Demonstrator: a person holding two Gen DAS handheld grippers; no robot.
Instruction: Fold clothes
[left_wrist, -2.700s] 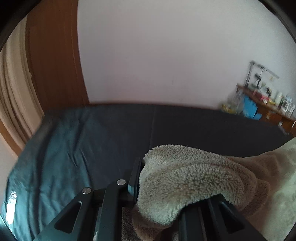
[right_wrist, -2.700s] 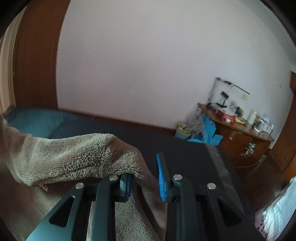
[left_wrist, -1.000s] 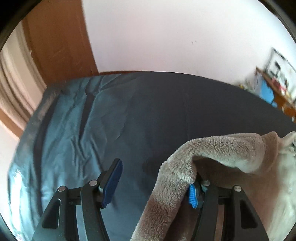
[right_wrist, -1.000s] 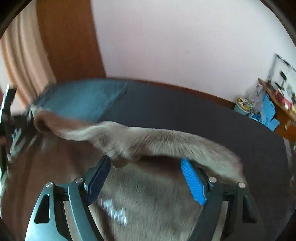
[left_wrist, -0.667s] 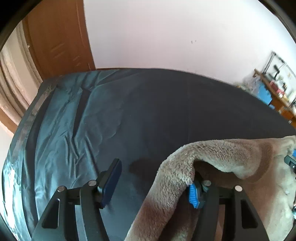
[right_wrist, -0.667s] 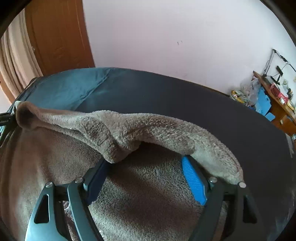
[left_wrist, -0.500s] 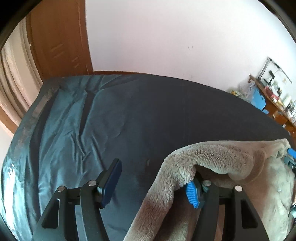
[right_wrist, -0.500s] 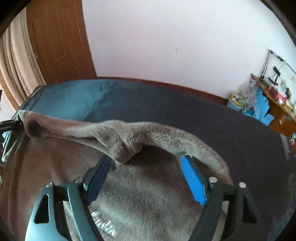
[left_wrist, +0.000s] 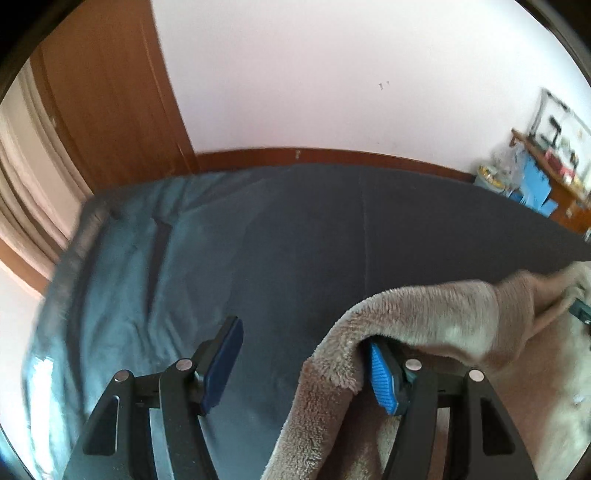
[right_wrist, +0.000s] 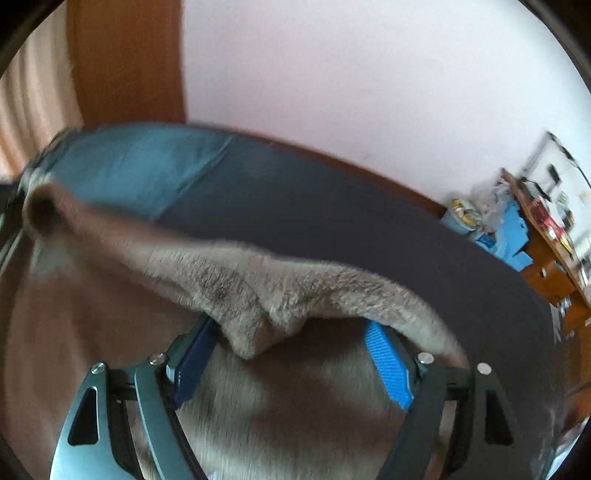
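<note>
Between the two pads of the left gripper (left_wrist: 304, 363) I see mostly bare dark sheet (left_wrist: 288, 236); its jaws stand wide, and the one fleece garment (left_wrist: 424, 314) is only draped over the right pad (left_wrist: 382, 376), not pinched. From there the beige fleece runs off to the right of this gripper and hangs down below it.

The right gripper (right_wrist: 291, 360) is wide too — a fold of the same fleece garment (right_wrist: 258, 295) lies across the tips of both its pads and droops into the gap between them, but the pads do not press on it. More fleece lies under and behind this gripper, and one sleeve-like end (right_wrist: 44, 210) reaches far to its left.

I count one garment, two grippers, one bed. Beyond the right gripper, to its right, stands one wooden desk (right_wrist: 554, 266) with blurred blue things beside it. No brand, label or writing can be read anywhere; the far objects are too blurred.
</note>
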